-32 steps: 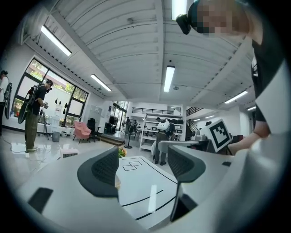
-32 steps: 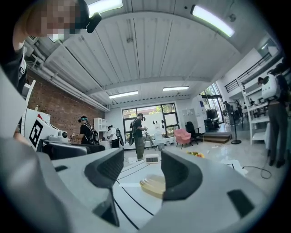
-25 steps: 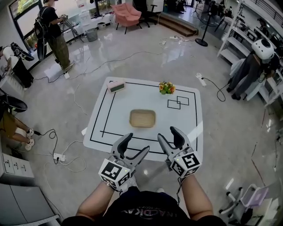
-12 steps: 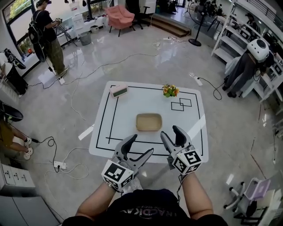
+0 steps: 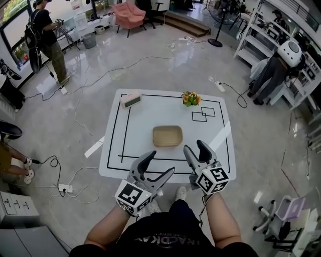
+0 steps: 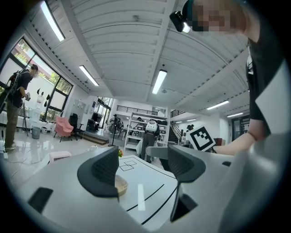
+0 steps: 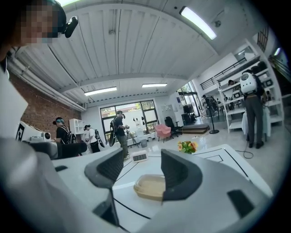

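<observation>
A low white table (image 5: 145,113) marked with black lines stands in front of me. A shallow tan tray (image 5: 167,136) (image 7: 152,185) lies near its middle, and its rim (image 6: 122,184) peeks past the left jaw. My left gripper (image 5: 157,166) (image 6: 142,166) hovers open over the table's near edge, nothing between its jaws. My right gripper (image 5: 196,151) (image 7: 142,169) is open too, just short of the tray, holding nothing. A small bunch of orange and yellow flowers (image 5: 190,98) (image 7: 187,146) and a pink-and-dark box (image 5: 131,100) (image 7: 139,157) sit at the far side.
Cables trail over the glossy floor (image 5: 150,65) around the table. A person (image 5: 45,37) stands far left, a pink armchair (image 5: 128,13) is at the back, white shelving (image 5: 261,35) and a white-headed mannequin (image 5: 281,62) stand at the right.
The head view has shifted slightly, so the table sits a little differently in frame. Both grippers stay open and tilt upward, with the tray now showing between the right jaws.
</observation>
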A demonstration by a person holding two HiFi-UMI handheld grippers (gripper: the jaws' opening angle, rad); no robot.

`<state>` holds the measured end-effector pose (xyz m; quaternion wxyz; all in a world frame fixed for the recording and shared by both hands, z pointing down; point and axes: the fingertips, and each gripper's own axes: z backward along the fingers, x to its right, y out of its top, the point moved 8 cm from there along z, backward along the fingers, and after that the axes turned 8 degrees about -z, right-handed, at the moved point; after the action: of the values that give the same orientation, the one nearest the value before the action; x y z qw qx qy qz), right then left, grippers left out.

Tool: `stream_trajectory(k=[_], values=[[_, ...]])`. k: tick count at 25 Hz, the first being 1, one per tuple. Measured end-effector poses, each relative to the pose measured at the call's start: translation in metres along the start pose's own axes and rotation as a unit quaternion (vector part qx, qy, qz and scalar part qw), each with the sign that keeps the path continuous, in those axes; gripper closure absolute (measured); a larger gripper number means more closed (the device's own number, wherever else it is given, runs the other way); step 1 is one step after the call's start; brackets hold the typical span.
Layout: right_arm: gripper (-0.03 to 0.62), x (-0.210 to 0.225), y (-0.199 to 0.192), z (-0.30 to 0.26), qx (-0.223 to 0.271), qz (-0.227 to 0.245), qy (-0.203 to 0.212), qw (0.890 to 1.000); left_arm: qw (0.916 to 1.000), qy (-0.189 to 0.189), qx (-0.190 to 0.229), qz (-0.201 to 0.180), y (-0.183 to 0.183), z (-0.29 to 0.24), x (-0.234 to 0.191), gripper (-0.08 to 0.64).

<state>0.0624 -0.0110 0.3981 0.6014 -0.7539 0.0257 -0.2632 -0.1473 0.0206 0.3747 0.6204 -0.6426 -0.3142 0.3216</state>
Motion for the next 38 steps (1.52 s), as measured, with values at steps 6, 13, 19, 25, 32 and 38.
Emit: stream_trajectory(k=[6, 13, 19, 25, 32, 38], values=[[0.351, 0.018, -0.009, -0.012, -0.016, -0.024, -0.009, 1.0, 1.0, 0.001, -0.006, 0.003, -0.005, -0.008, -0.005, 0.232], [0.351, 0.056, -0.024, -0.039, -0.043, -0.07, -0.014, 0.997, 0.9997, 0.015, -0.019, 0.006, -0.014, -0.033, -0.018, 0.233], [0.351, 0.086, -0.043, -0.064, -0.073, -0.112, -0.018, 0.991, 0.9991, 0.022, -0.035, 0.012, -0.022, -0.056, -0.028, 0.233], [0.351, 0.108, -0.069, -0.082, -0.109, -0.154, -0.024, 0.982, 0.9981, 0.02, -0.052, 0.027, -0.037, -0.076, -0.033, 0.233], [0.351, 0.122, -0.094, -0.097, -0.126, -0.208, -0.031, 0.969, 0.9966, 0.022, -0.066, 0.044, -0.051, -0.087, -0.035, 0.233], [0.351, 0.128, -0.11, -0.103, -0.145, -0.236, -0.039, 0.96, 0.9954, 0.022, -0.077, 0.053, -0.058, -0.091, -0.035, 0.233]])
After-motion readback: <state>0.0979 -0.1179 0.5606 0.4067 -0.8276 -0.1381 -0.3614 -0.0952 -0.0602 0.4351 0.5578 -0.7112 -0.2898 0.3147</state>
